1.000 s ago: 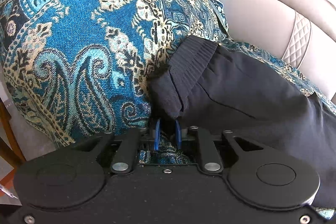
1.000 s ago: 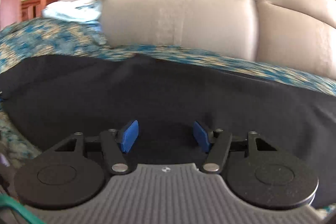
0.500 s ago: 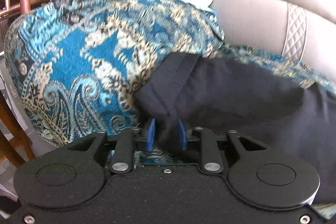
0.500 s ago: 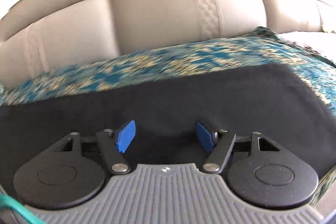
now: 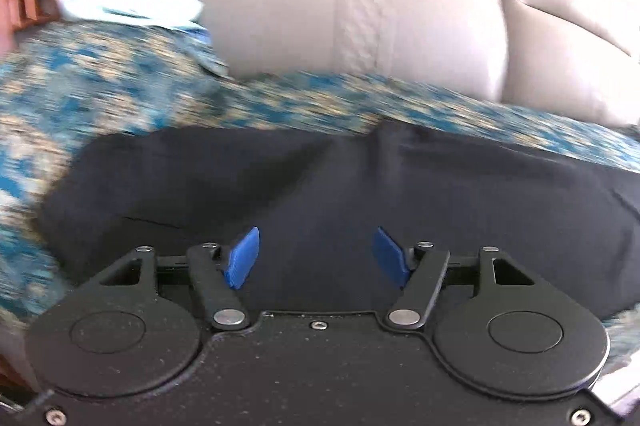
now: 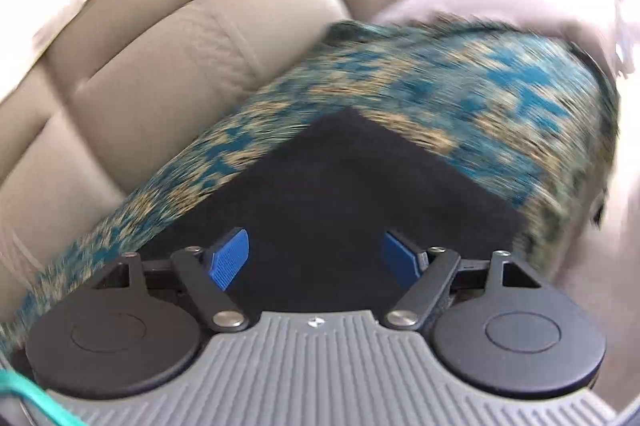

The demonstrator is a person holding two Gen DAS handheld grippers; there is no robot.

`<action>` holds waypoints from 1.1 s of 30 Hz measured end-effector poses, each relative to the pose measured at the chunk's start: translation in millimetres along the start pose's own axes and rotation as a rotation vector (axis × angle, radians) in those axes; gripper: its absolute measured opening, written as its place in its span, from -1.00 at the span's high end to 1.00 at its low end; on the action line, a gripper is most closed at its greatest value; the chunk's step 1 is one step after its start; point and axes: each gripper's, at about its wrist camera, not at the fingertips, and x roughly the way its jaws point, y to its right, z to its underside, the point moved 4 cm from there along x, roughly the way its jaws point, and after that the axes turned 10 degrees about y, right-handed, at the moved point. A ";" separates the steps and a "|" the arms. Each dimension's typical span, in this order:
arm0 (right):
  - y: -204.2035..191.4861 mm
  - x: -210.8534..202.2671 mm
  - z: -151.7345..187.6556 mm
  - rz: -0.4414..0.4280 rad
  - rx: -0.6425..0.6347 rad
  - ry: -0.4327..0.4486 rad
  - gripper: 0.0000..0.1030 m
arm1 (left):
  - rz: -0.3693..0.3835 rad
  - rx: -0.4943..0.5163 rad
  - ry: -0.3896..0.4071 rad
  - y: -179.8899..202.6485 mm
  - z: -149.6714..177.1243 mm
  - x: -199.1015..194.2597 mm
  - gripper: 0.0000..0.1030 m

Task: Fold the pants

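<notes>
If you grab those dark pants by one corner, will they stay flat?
Probably not. The dark fabric pants already crease and drape over the blue patterned sofa throw, so they look floppy. They likely sag and unfold, and seem light.

- My left gripper has bright blue pads on black linkages, and its body is speckled black.
- My right gripper wears the same blue ribbed pads on black arms, but its body is ribbed grey.
- The pants under me are plain and very dark, black or perhaps deep navy; the blur leaves me unsure.
- The throw beneath them is teal and turquoise with a cream-gold woven pattern.
- The sofa is pale beige-grey leather with a quilted strip.
- A thin teal cord crosses my right view's corner.
</notes>
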 end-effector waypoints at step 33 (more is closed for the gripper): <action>100.7 18.2 -9.0 -0.031 0.434 0.093 -0.35 | 0.085 0.143 -0.146 113.4 36.9 52.8 -0.74</action>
